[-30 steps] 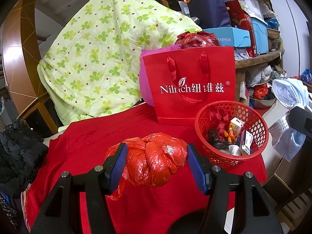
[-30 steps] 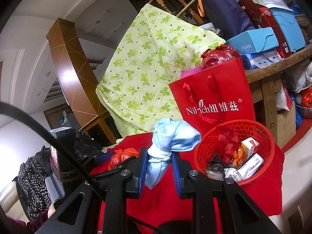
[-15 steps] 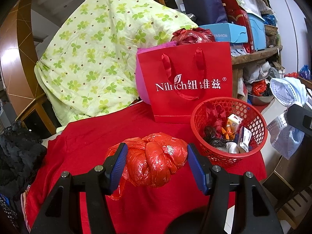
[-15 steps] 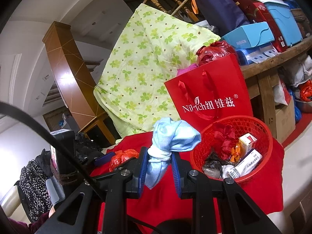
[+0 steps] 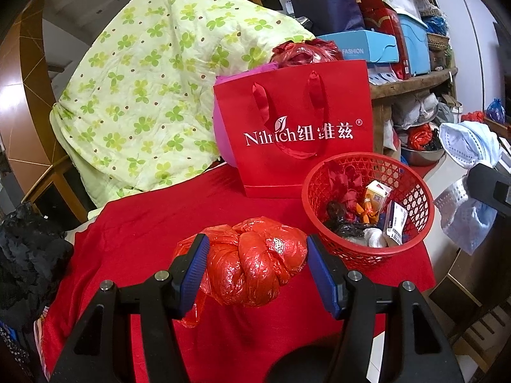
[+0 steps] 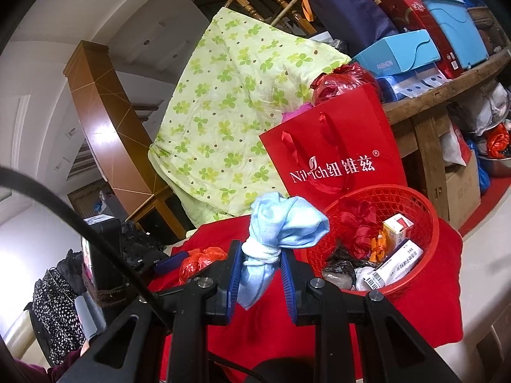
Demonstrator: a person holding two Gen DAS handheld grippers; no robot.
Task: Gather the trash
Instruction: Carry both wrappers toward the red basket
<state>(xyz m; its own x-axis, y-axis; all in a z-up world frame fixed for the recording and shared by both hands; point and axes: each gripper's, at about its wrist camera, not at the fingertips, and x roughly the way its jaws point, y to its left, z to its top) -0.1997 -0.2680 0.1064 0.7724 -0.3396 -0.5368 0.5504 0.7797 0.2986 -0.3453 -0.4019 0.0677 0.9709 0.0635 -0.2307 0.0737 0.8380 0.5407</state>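
On the red tablecloth (image 5: 166, 223), the red basket (image 5: 412, 198) sits near its right edge. The knotted red plastic bag (image 5: 255, 271), light and crinkly, sits squeezed between the left gripper (image 5: 258, 274) pads. The right gripper (image 6: 260, 274), raised, pinches a soft knotted blue cloth (image 6: 281, 223) at its knot, beside the basket.

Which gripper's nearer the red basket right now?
Right, as far as these views show. The right gripper holds the blue cloth beside the red basket rim; the left gripper, around the red plastic bag, sits further back.
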